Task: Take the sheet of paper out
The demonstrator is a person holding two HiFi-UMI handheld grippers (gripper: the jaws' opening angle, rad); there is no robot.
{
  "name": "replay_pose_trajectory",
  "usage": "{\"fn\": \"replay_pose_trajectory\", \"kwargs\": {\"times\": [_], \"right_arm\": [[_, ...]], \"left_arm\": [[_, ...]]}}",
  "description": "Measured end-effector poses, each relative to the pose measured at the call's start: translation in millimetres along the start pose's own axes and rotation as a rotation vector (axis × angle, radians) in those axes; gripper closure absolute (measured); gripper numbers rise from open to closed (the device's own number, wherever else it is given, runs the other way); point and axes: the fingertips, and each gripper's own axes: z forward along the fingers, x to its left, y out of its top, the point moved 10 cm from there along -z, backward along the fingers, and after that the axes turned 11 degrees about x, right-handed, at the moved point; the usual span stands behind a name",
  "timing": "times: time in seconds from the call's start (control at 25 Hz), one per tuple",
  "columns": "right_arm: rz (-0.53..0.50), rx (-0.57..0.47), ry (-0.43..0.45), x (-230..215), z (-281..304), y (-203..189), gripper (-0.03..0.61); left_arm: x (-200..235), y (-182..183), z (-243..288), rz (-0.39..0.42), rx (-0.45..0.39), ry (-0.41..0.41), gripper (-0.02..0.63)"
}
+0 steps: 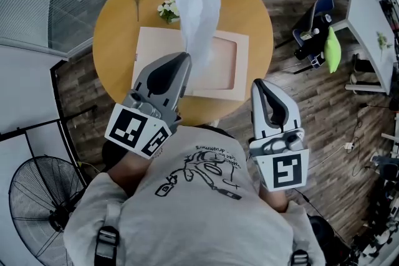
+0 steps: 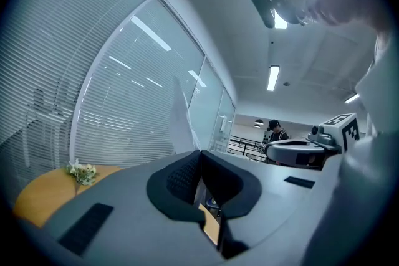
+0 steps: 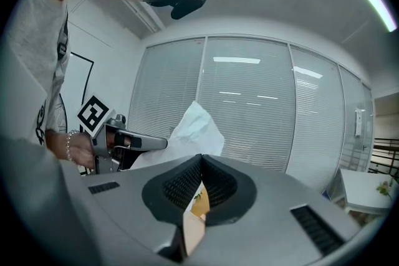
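Risk as I'm reading it: the sheet of paper (image 1: 198,3) is standing tall and floppy above the envelope (image 1: 156,47). If its low end is catching inside, pulling could be tearing it or dragging the envelope w/ it, as the right gripper (image 1: 260,85) is hanging just off the envelope's near right corner, jaws together on nothing I can see. Left gripper (image 1: 182,61) is clamping the paper over the envelope's middle — most of the sheet is rising past the tips.
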Motion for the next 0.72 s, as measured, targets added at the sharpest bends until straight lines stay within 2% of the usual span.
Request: {"fn": "replay_pose_trajectory", "kwargs": {"times": [0.72], "right_arm": [[-0.002, -0.002, -0.007, -2.6, -0.7, -0.5, 0.572]], "left_arm": [[-10.4, 19.8, -15.5, 0.054, -0.074, 0.010, 0.592]]}}
